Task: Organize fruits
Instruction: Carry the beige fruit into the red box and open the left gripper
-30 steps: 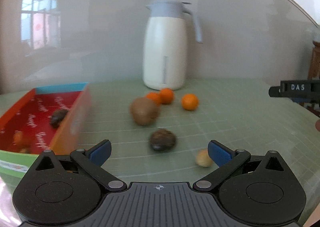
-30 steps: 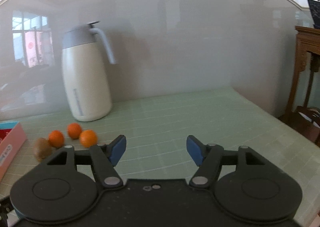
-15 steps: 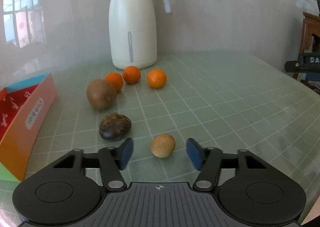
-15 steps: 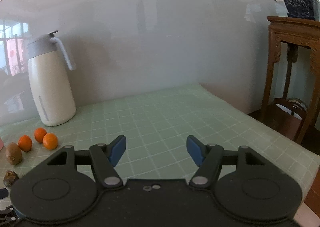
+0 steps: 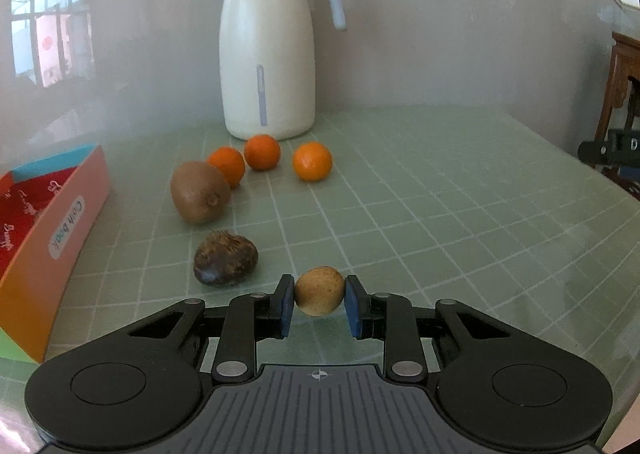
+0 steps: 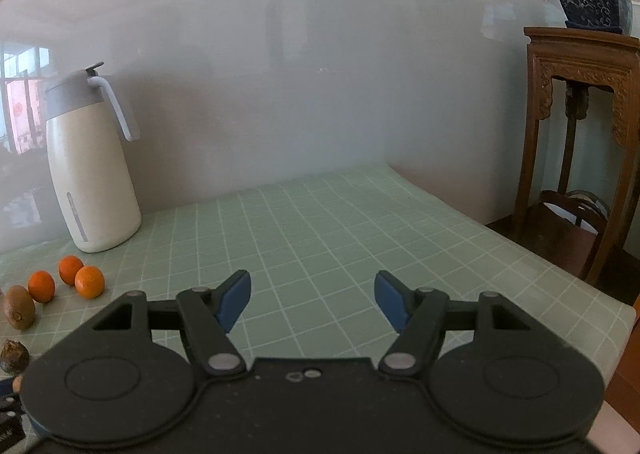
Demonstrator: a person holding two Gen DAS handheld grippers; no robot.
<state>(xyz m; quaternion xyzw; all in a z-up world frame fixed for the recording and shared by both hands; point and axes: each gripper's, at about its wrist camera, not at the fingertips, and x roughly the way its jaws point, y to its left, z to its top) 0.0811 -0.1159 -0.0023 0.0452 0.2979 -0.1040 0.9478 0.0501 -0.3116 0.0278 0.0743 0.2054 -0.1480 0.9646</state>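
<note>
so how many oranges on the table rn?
3, clustered in front of the white jug: left orange tucked behind the kiwi, middle orange nearest the jug, right orange standing apart. The box interior is mostly out of view.

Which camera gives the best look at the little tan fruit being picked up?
The left wrist view: the small tan fruit sits centred and sharp, squeezed between the left gripper pads. In the right wrist view the gripper's own body hides that spot, and only a sliver at the left edge may be it.

Both wrist views look low across the bench (image 5: 440, 194) toward the far wall, sharing the jug (image 5: 268, 66) and oranges (image 6: 89, 281).
</note>
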